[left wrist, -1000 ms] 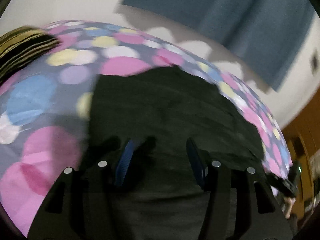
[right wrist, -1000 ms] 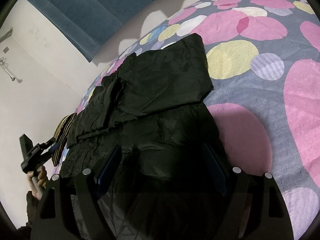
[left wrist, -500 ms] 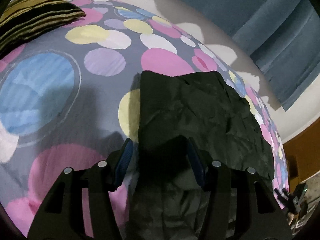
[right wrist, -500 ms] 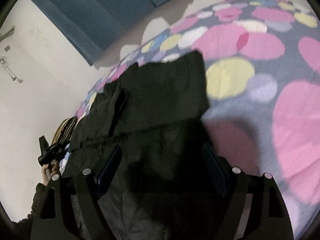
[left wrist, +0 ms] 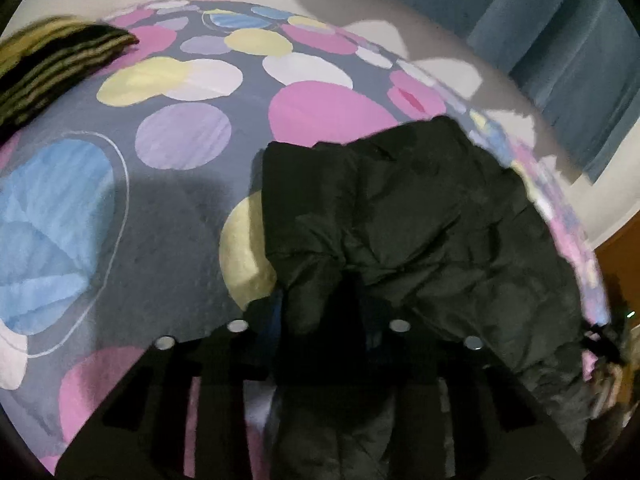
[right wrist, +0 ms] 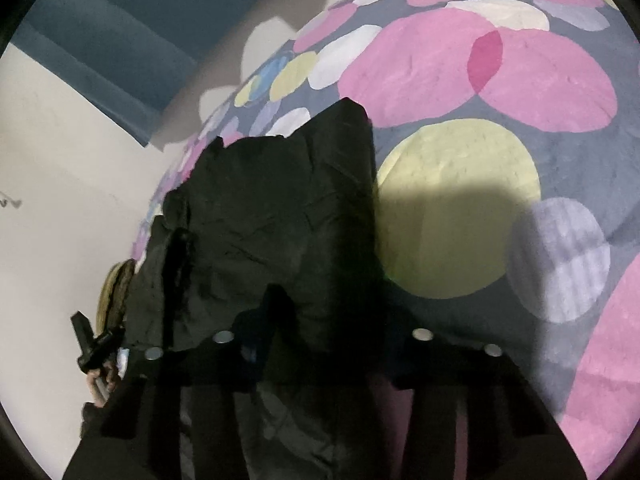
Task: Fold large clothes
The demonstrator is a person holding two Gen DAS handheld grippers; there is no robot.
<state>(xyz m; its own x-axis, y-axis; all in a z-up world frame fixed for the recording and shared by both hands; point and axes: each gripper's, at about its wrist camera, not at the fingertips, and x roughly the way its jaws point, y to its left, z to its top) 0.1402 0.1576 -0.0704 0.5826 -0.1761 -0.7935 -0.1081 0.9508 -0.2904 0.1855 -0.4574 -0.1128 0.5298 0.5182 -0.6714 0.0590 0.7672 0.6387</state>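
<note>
A black puffy jacket [left wrist: 420, 208] lies spread on a bed cover [left wrist: 180, 140] printed with coloured circles. My left gripper [left wrist: 318, 320] sits at the jacket's near left edge. Its jaws are closing, and a bunched lobe of black fabric stands pinched between them. In the right wrist view the jacket [right wrist: 272, 200] runs away to the left. My right gripper [right wrist: 320, 336] is at its near right edge, jaws closing with a fold of the fabric between them. The pads themselves are lost in the dark cloth.
A yellow-and-black striped cushion [left wrist: 60, 60] lies at the bed's far left corner, also seen as the cushion [right wrist: 116, 296]. Blue curtains [left wrist: 560, 40] hang on the pale wall behind. Bare bed cover [right wrist: 460, 200] stretches to the right of the jacket.
Both pairs of jaws have narrowed onto the jacket fabric. The left gripper has come in to the jacket's left edge and lower. The right gripper has slid forward over the jacket.
</note>
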